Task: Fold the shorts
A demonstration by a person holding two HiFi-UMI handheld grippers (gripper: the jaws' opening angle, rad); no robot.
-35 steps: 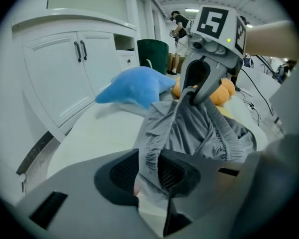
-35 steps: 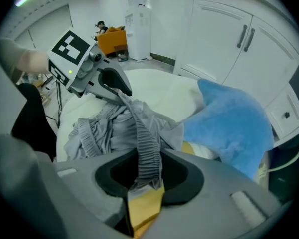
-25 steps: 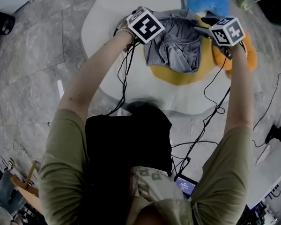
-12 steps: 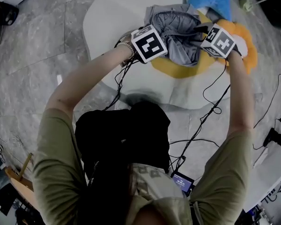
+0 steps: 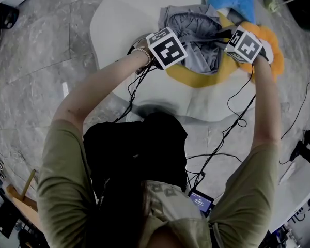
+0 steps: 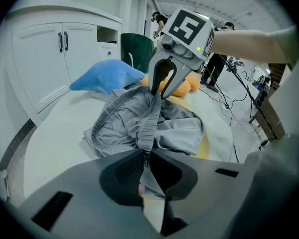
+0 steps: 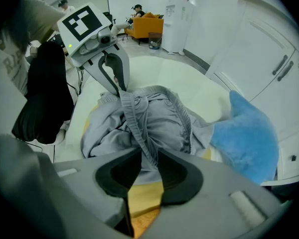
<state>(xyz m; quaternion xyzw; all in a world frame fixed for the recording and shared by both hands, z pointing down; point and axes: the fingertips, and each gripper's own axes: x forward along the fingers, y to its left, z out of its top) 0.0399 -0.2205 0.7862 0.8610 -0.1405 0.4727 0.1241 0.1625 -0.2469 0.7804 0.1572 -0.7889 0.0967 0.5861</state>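
Shorts (image 5: 196, 40): bunched in a grey heap on top of the cushion (image 5: 196, 79), not yet spread flat.
Waistband (image 6: 148, 118): lifted off the cushion and drawn straight between the two grips, probably to pull the heap open for a fold.
Left tongs (image 6: 145, 158): just closed down narrow, pinching the waistband at the cushion's left edge.
Right tongs (image 7: 142, 156): just closed as well, clamped on the same band above the cushion's right part.
Table (image 5: 129, 14): white, beneath the cushion, bearing it all.
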